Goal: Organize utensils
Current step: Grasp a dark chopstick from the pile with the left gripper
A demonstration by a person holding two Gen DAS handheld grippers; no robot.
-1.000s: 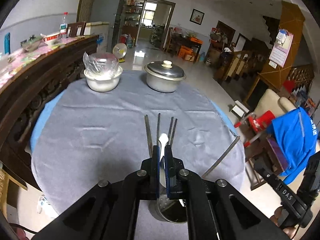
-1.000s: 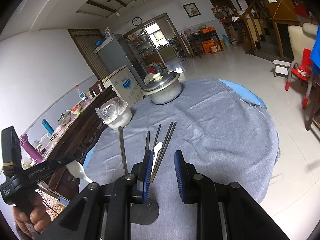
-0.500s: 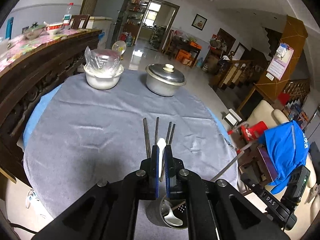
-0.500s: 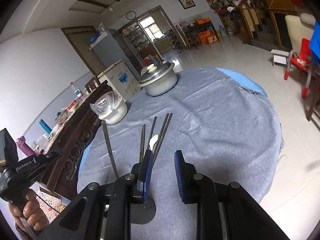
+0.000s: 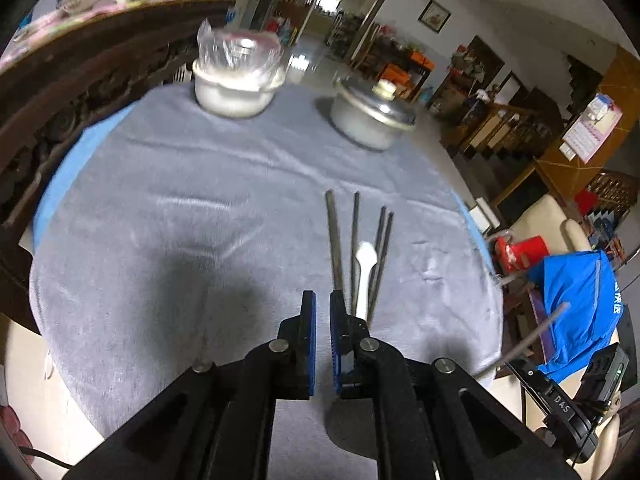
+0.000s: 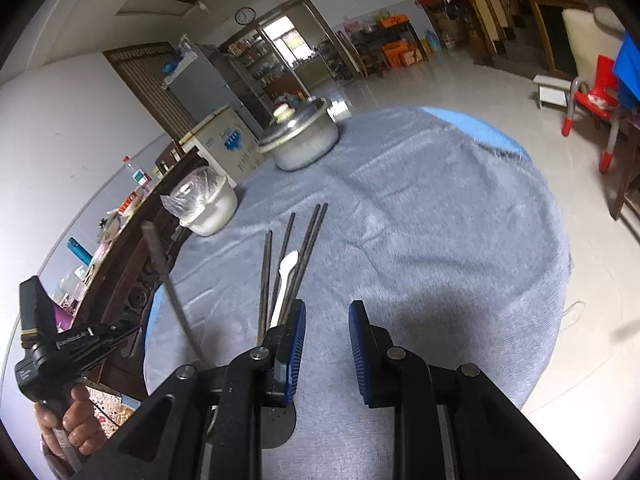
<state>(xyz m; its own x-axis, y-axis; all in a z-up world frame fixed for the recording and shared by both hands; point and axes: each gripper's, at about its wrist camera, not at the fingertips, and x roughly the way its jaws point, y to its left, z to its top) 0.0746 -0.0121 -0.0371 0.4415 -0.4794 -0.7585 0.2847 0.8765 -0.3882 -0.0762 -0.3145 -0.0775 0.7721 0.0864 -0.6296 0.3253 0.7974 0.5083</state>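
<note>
Your left gripper (image 5: 322, 300) is closed down to a thin slit with nothing in it, its tips hanging over the grey cloth (image 5: 180, 200). At the far edge of the table, on the left, sits a white bowl (image 5: 236, 92) covered in plastic film, and to its right a lidded metal pot (image 5: 368, 120). Just right of your left fingertips lie four grey chopsticks (image 5: 334, 240) side by side, pointing away from you, with a white spoon (image 5: 365, 264) among them. In the right wrist view, a grey stick (image 6: 164, 272) leans up on the left, its lower end hidden. Your right gripper (image 6: 326, 312) is partly open and empty, with only cloth between its blue pads, and the utensils lie just beyond its left finger.
</note>
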